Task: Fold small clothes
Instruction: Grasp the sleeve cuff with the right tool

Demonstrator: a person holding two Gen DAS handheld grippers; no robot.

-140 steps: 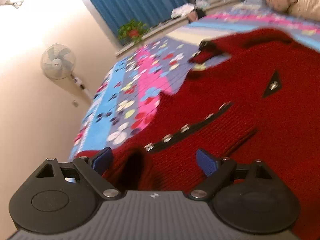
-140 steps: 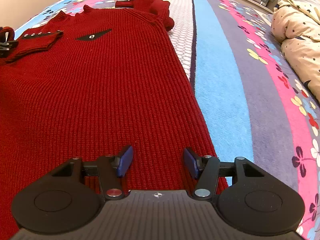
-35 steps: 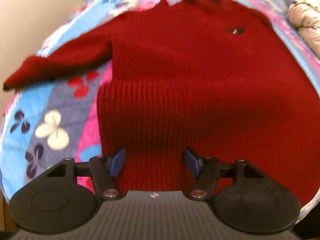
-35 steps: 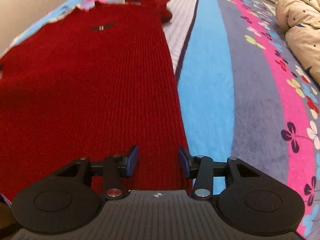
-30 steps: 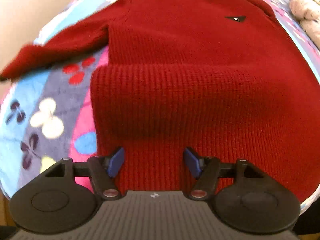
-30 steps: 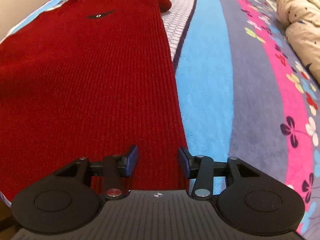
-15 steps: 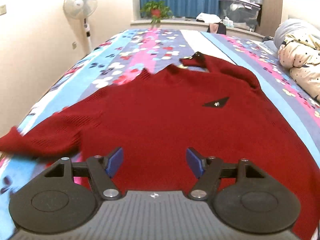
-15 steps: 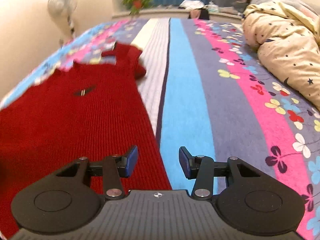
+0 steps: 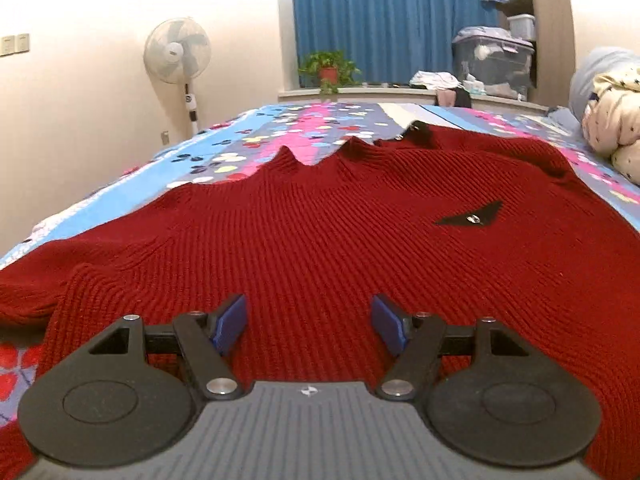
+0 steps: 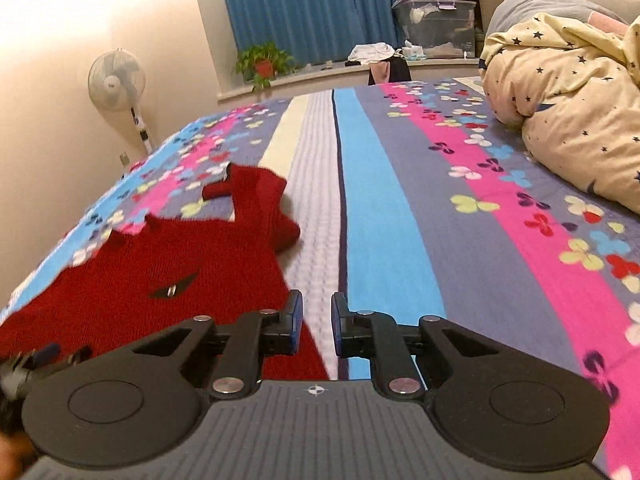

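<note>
A red knit sweater (image 9: 320,220) lies spread face up on the striped flowered bedspread (image 10: 400,200), its black triangular patch (image 9: 470,218) to the right. One sleeve (image 9: 24,296) trails off to the left. My left gripper (image 9: 308,324) hovers open over the sweater's lower body, with only knit beneath its blue pads. My right gripper (image 10: 317,322) is at the sweater's (image 10: 160,264) right edge. Its jaws are closing to a narrow gap, and only bedspread shows between them. The other sleeve (image 10: 272,208) lies bunched near the collar.
A star-print duvet (image 10: 560,100) is heaped on the bed's right side. A standing fan (image 9: 178,50) and the wall flank the left edge. A potted plant (image 9: 328,68) and a storage box (image 9: 492,60) stand on the ledge beyond the bed.
Both views have tipped up from the sweater's hem to the whole bed. The left gripper moved forward over the sweater body. The right jaws have narrowed from a wide gap to a small one.
</note>
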